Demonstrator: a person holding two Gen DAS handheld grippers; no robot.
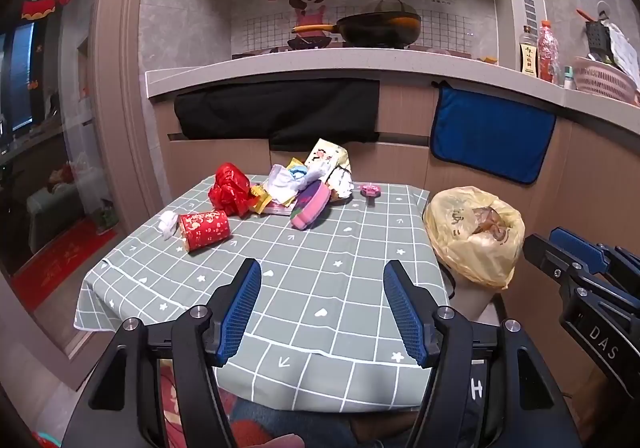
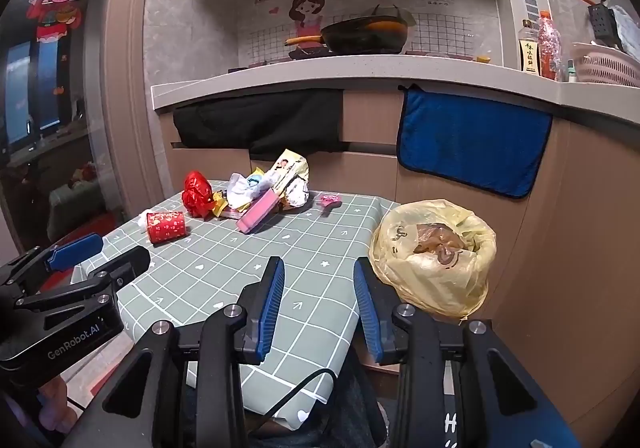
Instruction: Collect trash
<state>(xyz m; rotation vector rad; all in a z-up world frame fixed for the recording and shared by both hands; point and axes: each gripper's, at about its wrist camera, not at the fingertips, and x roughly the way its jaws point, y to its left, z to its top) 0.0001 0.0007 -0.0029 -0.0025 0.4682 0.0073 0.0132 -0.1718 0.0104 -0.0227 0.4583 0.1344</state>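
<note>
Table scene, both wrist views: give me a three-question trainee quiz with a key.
1. True or false: the red cup stands upright on the table.
2. The bin beside the table is lined with a bag of which colour? A) black B) yellow C) blue
3. Fill in: the left gripper and right gripper both hold ______.

Key: 1 false, it lies on its side. 2 B. 3 nothing; both are open above the near part of the table.
</note>
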